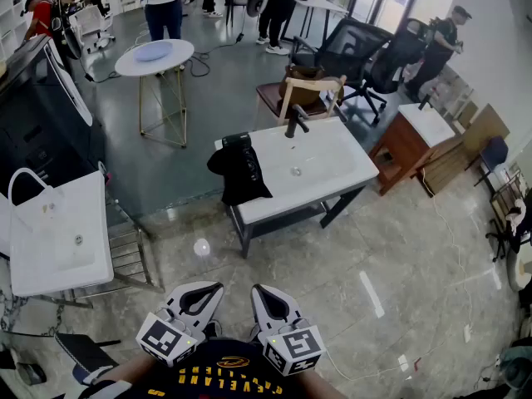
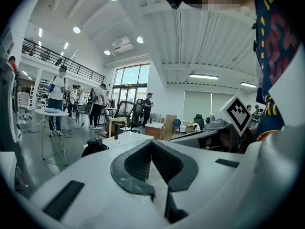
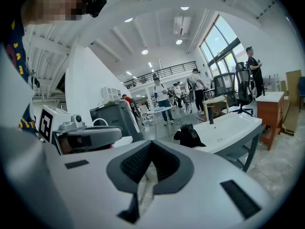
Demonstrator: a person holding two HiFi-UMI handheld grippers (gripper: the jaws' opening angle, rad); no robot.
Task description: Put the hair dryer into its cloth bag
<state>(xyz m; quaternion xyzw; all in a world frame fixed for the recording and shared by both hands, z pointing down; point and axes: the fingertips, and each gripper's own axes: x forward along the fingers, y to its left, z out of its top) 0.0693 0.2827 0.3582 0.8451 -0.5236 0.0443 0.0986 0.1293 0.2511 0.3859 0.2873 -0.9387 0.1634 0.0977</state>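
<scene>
The black cloth bag (image 1: 239, 174) hangs over the left edge of a white washbasin stand (image 1: 324, 177) in the middle of the room. The black hair dryer (image 1: 236, 140) lies at the basin's far left corner, just above the bag. Both grippers are held low near my body, well short of the stand. The left gripper (image 1: 208, 293) and the right gripper (image 1: 263, 294) sit side by side, both shut and empty. In the left gripper view the left gripper (image 2: 151, 145) points at the bag (image 2: 94, 147). Beyond the right gripper (image 3: 151, 147) the bag (image 3: 190, 135) shows on the basin.
A second white basin (image 1: 58, 239) stands at the left, beside a dark cabinet (image 1: 41, 115). Behind the stand are a wooden chair (image 1: 306, 96), a round white table (image 1: 155, 56), office chairs (image 1: 357, 48) and a wooden cabinet (image 1: 413, 144). Several people stand at the back.
</scene>
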